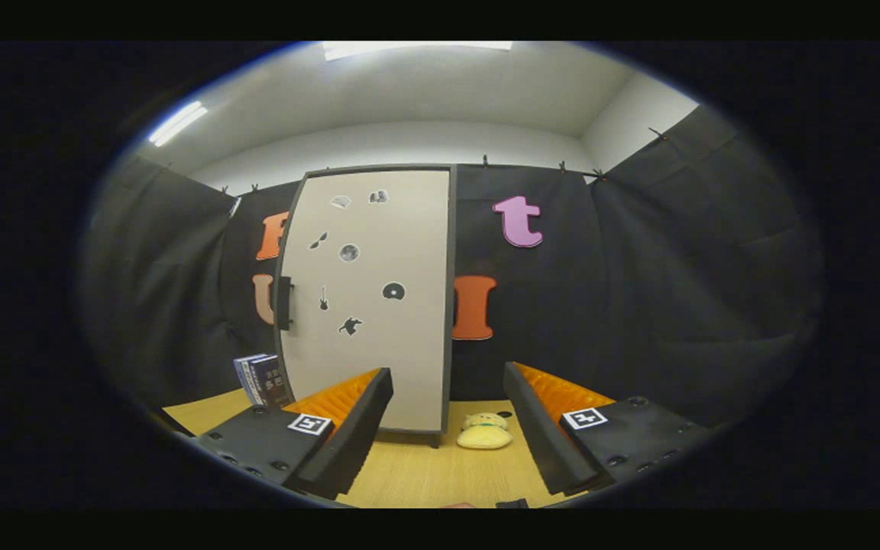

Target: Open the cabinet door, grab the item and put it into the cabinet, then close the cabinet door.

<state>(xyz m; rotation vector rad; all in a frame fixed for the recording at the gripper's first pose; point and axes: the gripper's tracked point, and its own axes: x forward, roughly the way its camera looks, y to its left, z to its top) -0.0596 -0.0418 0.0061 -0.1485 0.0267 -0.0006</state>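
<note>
Gripper (448, 428) fingers wide apart, holding nothing; cabinet door (371, 298) closed at frame centre, handle (284, 303) on its left edge; yellow plush toy (485, 431) on table (425, 477) lower centre, beyond the fingers.

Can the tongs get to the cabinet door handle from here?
Probably yes. The tongs are open and hold nothing, and the dark handle on the closed cabinet door sits beyond the fingers, off to one side, above the box.

Dim booth, ceiling strip lights (178, 122) glaring overhead, strong fisheye bending at edges, detail perhaps slightly soft
</note>
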